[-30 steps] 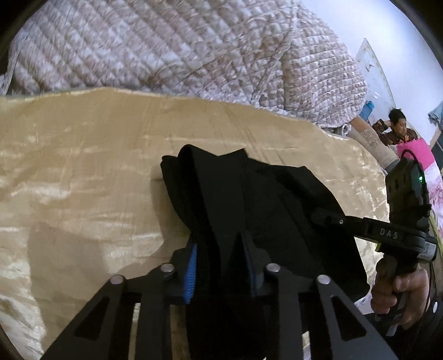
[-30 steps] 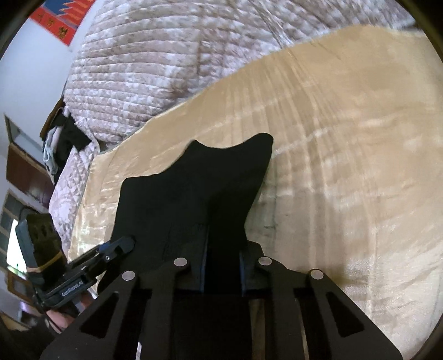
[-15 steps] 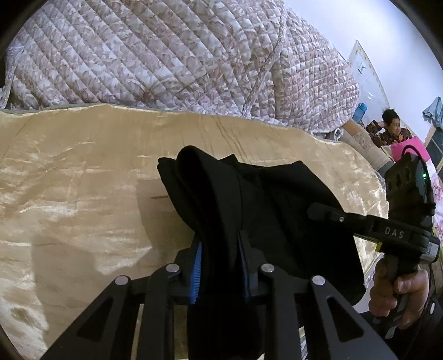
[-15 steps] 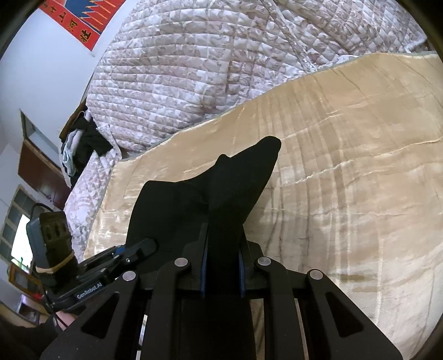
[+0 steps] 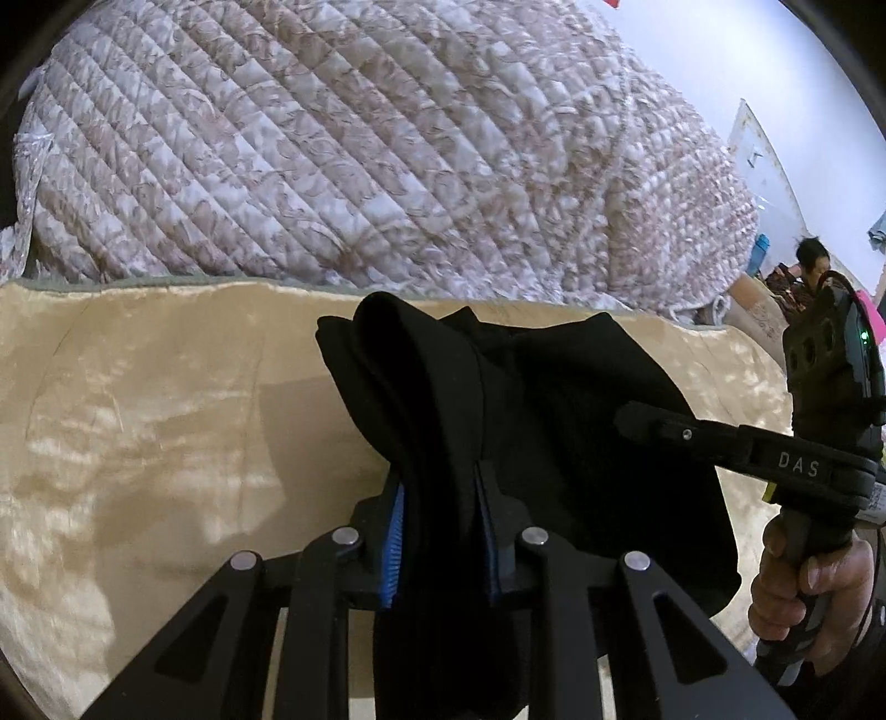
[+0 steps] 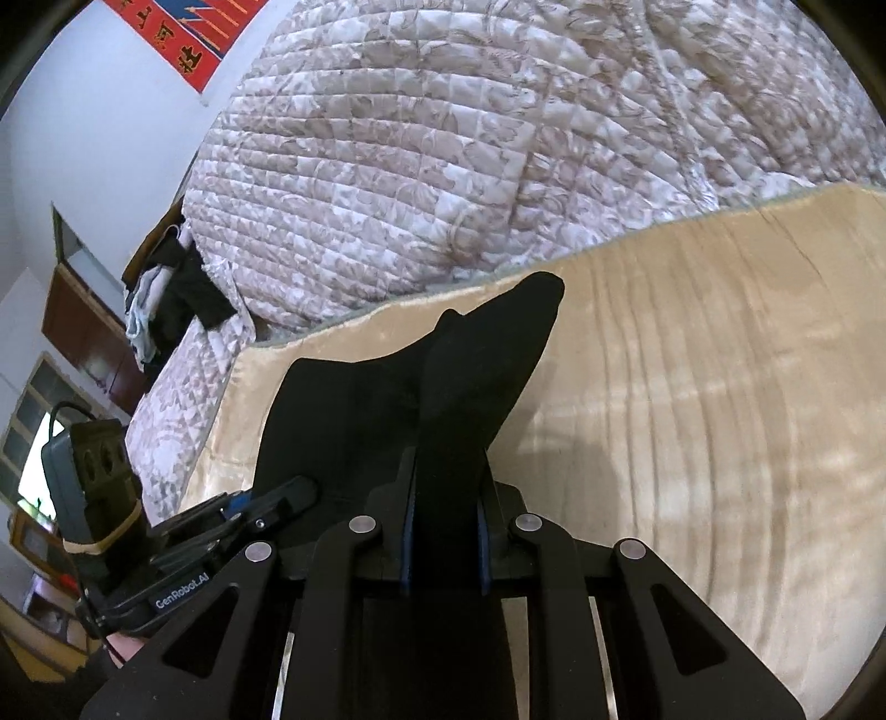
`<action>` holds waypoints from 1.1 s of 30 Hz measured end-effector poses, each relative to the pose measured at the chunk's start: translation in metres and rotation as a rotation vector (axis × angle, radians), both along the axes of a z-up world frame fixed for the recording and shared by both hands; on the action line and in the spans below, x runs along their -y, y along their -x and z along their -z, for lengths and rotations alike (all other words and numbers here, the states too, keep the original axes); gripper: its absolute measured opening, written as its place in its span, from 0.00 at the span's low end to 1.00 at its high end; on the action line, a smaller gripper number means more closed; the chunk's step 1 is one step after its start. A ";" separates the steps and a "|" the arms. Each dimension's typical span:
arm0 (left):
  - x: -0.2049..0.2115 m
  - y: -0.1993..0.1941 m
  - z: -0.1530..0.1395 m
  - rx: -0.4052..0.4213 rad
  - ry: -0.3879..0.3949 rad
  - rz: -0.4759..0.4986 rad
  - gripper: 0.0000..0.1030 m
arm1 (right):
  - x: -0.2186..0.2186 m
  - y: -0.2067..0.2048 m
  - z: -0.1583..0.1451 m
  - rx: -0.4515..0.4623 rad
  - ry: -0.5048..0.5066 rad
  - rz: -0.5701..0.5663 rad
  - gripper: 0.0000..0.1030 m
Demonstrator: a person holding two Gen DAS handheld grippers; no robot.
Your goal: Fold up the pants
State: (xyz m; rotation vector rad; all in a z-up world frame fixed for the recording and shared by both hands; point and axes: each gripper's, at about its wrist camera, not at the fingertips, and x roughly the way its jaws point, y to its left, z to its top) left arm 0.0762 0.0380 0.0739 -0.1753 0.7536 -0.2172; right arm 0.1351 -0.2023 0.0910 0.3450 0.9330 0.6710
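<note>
The black pants [image 5: 554, 421] hang bunched between both grippers above a shiny gold bedspread [image 5: 138, 432]. My left gripper [image 5: 440, 487] is shut on a thick fold of the pants. My right gripper [image 6: 443, 471] is shut on another fold of the pants [image 6: 387, 399], whose point sticks up past the fingers. The right gripper also shows in the left wrist view [image 5: 653, 423], to the right, against the cloth. The left gripper shows in the right wrist view [image 6: 277, 498], at lower left, beside the cloth.
A big quilted floral blanket [image 5: 360, 149] is heaped at the far side of the bedspread [image 6: 692, 387]. A person [image 5: 808, 260] sits far right. Clothes [image 6: 166, 299] lie on a wooden cabinet at far left. A red banner [image 6: 188, 39] hangs on the wall.
Both grippers have lifted and tilted upward with the pants. The cloth has risen off the bedspread and more of the quilt and wall shows.
</note>
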 end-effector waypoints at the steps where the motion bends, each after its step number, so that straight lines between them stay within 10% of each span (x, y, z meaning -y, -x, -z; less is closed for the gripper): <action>1: -0.003 -0.007 0.001 -0.003 0.000 0.002 0.24 | -0.004 -0.008 0.001 0.001 0.007 0.000 0.16; 17: -0.035 -0.053 0.051 -0.105 0.027 -0.044 0.36 | -0.013 -0.072 0.061 -0.111 0.093 0.021 0.22; 33: -0.003 0.010 0.018 0.016 -0.052 0.008 0.36 | -0.022 0.009 0.017 0.144 0.264 -0.050 0.22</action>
